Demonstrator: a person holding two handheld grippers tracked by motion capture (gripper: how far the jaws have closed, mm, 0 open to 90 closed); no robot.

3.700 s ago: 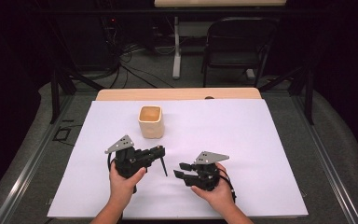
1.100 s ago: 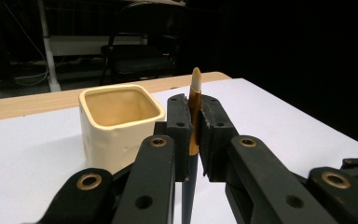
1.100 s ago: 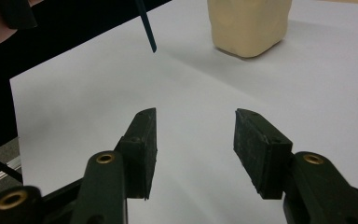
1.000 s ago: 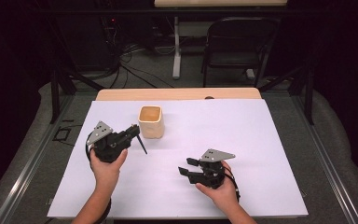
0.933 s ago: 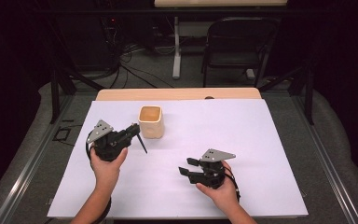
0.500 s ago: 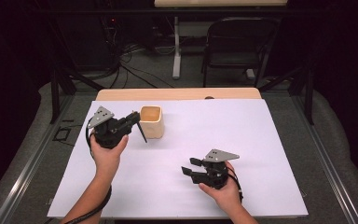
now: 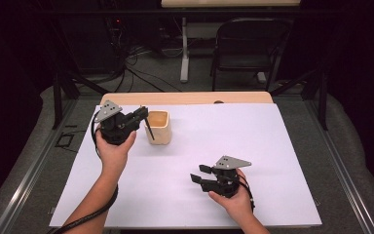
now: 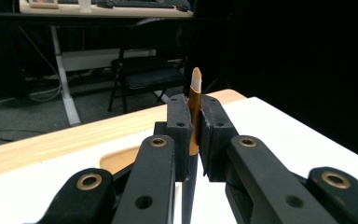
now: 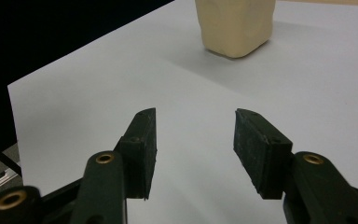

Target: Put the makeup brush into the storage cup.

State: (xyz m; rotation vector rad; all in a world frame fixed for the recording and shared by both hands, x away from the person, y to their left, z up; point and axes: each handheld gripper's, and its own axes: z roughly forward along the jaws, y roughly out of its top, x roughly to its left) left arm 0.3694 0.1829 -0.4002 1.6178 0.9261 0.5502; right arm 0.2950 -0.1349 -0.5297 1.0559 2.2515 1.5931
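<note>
A beige cup (image 7: 158,127) stands upright on the white sheet, left of the middle. My left gripper (image 7: 144,113) hovers just left of the cup's rim, shut on a thin stick (image 7: 150,130) whose dark lower end hangs down in front of the cup's left side. In the left gripper view my left gripper (image 8: 195,127) clamps the stick (image 8: 195,105), brown with a pale tip pointing up, and the cup's rim (image 8: 116,159) lies below. My right gripper (image 7: 197,174) rests low near the front, open and empty. In the right gripper view my right gripper (image 9: 194,140) faces the cup (image 9: 235,24) farther off.
The white sheet (image 7: 272,146) covers a wooden table whose bare edge (image 7: 190,98) runs along the far side. Beyond it stand a black folding chair (image 7: 246,46) and a desk leg with cables on the floor. Dark floor borders both sides.
My left gripper has risen and moved away from the person, up beside the cup's rim, carrying the stick. The right gripper has stayed in place.
</note>
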